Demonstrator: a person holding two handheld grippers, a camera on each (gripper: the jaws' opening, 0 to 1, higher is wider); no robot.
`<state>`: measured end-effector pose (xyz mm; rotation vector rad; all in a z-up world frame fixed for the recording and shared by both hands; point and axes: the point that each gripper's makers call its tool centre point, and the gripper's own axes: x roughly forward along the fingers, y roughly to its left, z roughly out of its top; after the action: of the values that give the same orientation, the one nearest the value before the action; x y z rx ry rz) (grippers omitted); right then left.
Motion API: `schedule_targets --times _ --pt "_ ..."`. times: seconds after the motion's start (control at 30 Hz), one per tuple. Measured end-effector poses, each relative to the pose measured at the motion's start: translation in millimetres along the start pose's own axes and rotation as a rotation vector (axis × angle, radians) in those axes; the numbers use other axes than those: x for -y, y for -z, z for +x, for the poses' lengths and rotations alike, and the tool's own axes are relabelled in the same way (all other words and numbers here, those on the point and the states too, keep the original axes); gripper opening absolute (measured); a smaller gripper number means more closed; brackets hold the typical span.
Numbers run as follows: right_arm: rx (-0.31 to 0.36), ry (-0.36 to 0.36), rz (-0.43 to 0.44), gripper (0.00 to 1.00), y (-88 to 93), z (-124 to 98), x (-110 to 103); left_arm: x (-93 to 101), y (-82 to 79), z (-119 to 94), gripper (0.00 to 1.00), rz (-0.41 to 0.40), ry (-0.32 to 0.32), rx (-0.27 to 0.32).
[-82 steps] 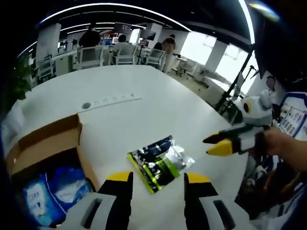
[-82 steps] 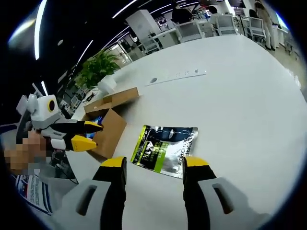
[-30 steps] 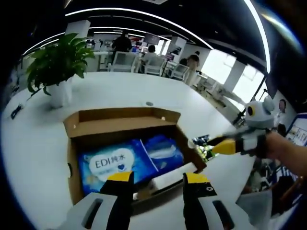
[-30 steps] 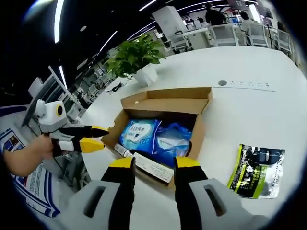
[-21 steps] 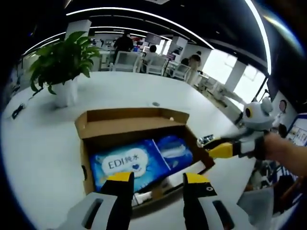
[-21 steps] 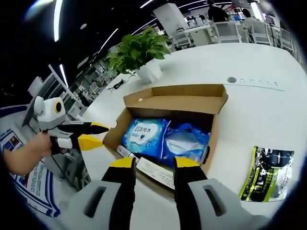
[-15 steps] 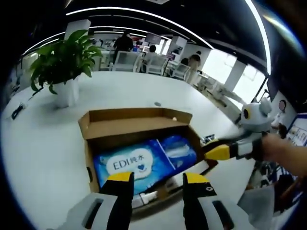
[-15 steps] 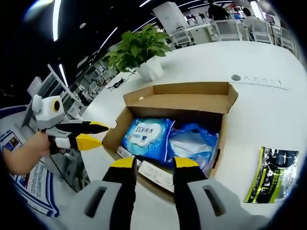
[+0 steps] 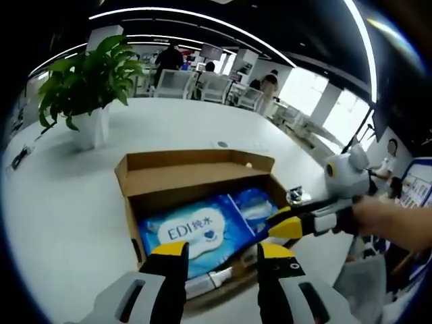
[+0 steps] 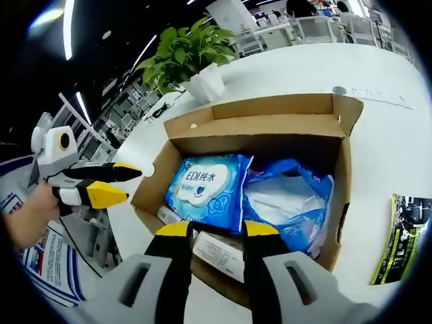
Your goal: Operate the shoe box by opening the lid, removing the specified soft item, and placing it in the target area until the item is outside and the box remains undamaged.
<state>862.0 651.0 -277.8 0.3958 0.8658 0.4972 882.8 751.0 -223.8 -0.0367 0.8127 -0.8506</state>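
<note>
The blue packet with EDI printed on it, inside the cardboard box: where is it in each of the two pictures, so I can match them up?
Left gripper view: the EDI packet lies low and centre, in the box's left half, just above this gripper's own jaws.
Right gripper view: the same packet sits left of centre, beside a crumpled blue bag.
Shared landmark: the potted plant on the white table beyond the box.

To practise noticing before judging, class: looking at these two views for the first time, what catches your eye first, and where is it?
The open cardboard shoe box in the middle of the white table draws the eye, with a bright blue wipes pack and a crinkled blue bag side by side inside. The right gripper, yellow-tipped, reaches over the box's right edge, and a leafy potted plant stands behind.
</note>
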Motion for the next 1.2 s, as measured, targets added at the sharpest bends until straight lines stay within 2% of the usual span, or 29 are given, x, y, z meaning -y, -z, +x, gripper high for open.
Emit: schedule_targets --times 0.43,0.67,0.83,0.97,1.2 --pt "-0.003 0.005 0.078 0.22 -2.1 23 13 -16.3 1.5 5 0.4 -0.006 0.015 -0.013" --pt "-0.005 0.008 0.08 0.21 -3.3 29 13 -20.0 2.8 8 0.4 -0.011 0.024 -0.018" --pt "-0.024 0.035 0.054 0.19 -4.2 30 16 -19.5 3.8 8 0.4 -0.014 0.029 -0.018" --pt "-0.026 0.053 -0.003 0.25 -2.1 25 10 -17.8 4.5 8 0.4 -0.015 0.035 -0.018" --pt "-0.024 0.077 -0.009 0.26 -2.6 22 13 -16.5 2.6 10 0.4 -0.016 0.045 -0.012"
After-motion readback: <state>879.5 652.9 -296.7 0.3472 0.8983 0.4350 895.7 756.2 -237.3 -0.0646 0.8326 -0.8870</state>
